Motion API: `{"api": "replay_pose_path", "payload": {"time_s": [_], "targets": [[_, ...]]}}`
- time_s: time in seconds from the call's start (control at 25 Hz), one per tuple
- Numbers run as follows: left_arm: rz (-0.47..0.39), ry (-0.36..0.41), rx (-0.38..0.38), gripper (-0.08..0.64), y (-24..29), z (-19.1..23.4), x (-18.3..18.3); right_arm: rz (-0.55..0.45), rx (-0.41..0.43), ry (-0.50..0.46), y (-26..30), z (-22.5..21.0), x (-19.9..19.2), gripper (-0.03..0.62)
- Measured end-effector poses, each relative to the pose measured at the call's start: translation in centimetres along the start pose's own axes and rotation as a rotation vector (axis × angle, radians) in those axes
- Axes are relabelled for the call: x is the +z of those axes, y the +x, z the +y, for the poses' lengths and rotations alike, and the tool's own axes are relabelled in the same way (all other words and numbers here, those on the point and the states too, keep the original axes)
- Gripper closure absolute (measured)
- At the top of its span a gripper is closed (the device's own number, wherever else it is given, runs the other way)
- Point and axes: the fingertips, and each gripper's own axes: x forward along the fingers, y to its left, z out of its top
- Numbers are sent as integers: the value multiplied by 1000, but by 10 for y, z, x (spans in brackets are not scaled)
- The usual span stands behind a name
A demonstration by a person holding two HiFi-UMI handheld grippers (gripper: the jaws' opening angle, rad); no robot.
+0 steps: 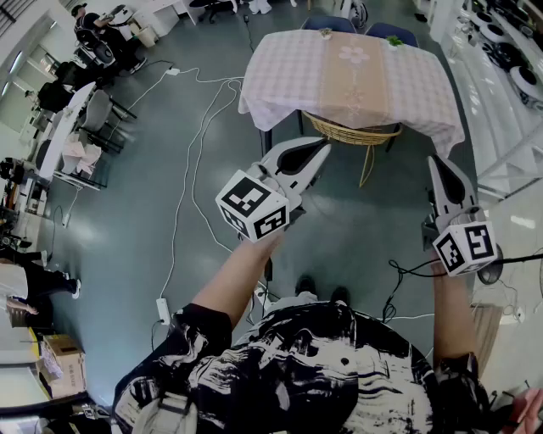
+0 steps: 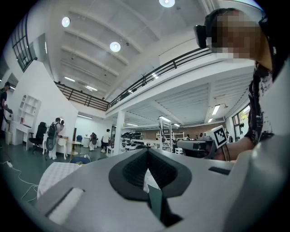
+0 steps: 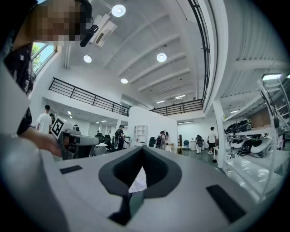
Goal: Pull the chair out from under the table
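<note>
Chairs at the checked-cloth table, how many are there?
3: a wicker chair tucked under the near side, a blue chair at the far side, and a second blue chair beside it. Others may be hidden.

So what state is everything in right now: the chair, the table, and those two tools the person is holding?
chair, tucked under the table, not pulled out yet.
table, covered by a checked cloth that hangs over its edges.
left tool, shut, nothing between its jaws, not touching the chair.
right tool, shut, nothing between its jaws, held clear of the table.
</note>
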Motion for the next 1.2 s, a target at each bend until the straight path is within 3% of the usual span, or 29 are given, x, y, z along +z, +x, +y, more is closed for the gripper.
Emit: {"api": "replay_pose_path", "payload": {"time_s": [0.68,0.8,0.84,0.88,0.92,0.96,1.0,1.2], "targets": [[-2,-19,1,554,0,4,-4,0,0,10,2,-3,-4,589],[-17,-34,-49,554,-2,-2,1,-31,32,47,1,-2,4,589],[-37,-39,-83,551,-2,-6,5,-51,51,66,2,-3,8,570],[-65,-47,-113,490,-1,-10,10,-81,61,86,3,-6,13,399],[-95,-57,-134,251,1,-12,16,-117,58,96,4,-10,19,218],[-119,-62,-144,135,1,-13,20,-150,48,90,2,-14,25,162],[-135,-59,-146,115,0,-13,24,-171,42,74,1,-16,29,106],[-133,0,-143,86,-5,-14,28,-170,57,16,-3,-11,31,75]]}}
